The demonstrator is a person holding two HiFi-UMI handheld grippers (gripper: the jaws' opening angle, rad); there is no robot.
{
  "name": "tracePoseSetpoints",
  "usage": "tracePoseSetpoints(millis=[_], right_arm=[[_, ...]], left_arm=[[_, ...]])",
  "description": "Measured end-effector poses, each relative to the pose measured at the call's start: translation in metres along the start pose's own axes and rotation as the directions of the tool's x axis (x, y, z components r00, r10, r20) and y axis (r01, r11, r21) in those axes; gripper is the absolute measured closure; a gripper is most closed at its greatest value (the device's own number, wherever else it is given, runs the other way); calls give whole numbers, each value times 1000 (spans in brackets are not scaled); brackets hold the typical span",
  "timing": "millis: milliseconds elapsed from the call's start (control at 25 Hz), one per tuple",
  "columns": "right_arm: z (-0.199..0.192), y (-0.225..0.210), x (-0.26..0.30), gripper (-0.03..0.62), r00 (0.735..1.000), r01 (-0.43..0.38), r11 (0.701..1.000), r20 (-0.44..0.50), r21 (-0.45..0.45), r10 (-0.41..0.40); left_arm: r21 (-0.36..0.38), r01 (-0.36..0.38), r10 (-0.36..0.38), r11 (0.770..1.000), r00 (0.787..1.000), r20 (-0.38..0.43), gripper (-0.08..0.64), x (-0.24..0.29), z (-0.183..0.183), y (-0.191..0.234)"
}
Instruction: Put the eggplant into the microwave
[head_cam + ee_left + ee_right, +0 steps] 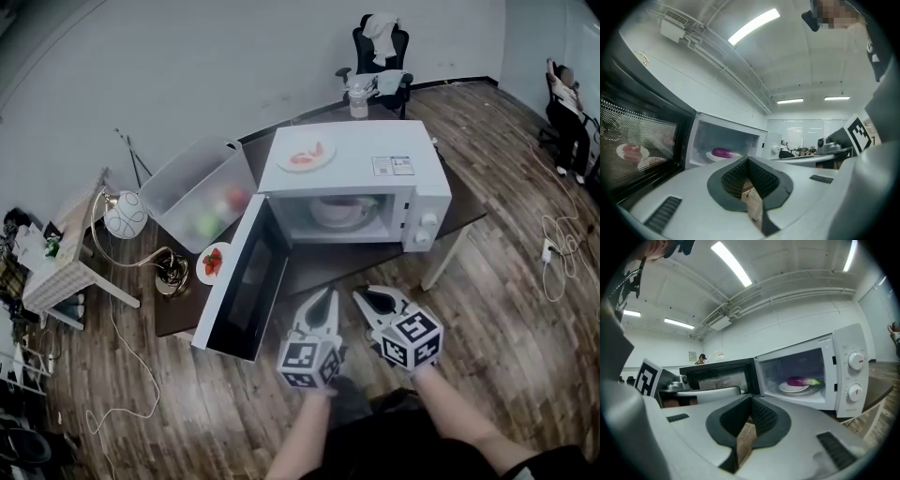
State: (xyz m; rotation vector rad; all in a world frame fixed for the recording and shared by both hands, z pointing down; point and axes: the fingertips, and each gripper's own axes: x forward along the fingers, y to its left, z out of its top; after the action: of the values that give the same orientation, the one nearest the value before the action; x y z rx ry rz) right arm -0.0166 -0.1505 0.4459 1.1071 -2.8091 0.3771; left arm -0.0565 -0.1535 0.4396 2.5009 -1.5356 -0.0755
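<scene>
The white microwave [361, 164] stands on a dark table with its door [246, 277] swung wide open to the left. Inside it a purple eggplant [723, 152] [802, 380] lies on a white plate [339, 212] [797, 388]. Both grippers hover side by side in front of the microwave, clear of the table's near edge. My left gripper [326, 293] [748, 161] is shut with nothing in it. My right gripper [359, 296] [751, 401] is also shut and empty. Both point towards the open cavity.
A clear plastic bin [202, 192] with produce sits left of the microwave, with a plate of strawberries [214, 262] beside the door. Another plate [307, 155] lies on the microwave's top. Behind are a bottle [358, 98], an office chair [380, 56] and a seated person [565, 103].
</scene>
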Motion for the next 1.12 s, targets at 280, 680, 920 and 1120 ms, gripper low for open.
tracePoseSetpoints(millis=[280,680,920,1120], right_arm=[[8,16,-2,592,1000,26,1000,14,-1,-26],[-2,65,-30,592,998,61,997,11,41,-62],[-7,85,-50,592,998,57,998,-10,28,-56],[-18,111,-78,592,998,62,997,-16,37,-61]], left_arm=[[-14,19,-19,1000,1000,2,566,-19,6,0],[-21,33,-34,999,998,-54,566,-75,0,-8],[-55,45,-47,997,998,-41,566,-97,-2,-22],[-103,51,-57,993,997,-55,566,-129,-21,-41]])
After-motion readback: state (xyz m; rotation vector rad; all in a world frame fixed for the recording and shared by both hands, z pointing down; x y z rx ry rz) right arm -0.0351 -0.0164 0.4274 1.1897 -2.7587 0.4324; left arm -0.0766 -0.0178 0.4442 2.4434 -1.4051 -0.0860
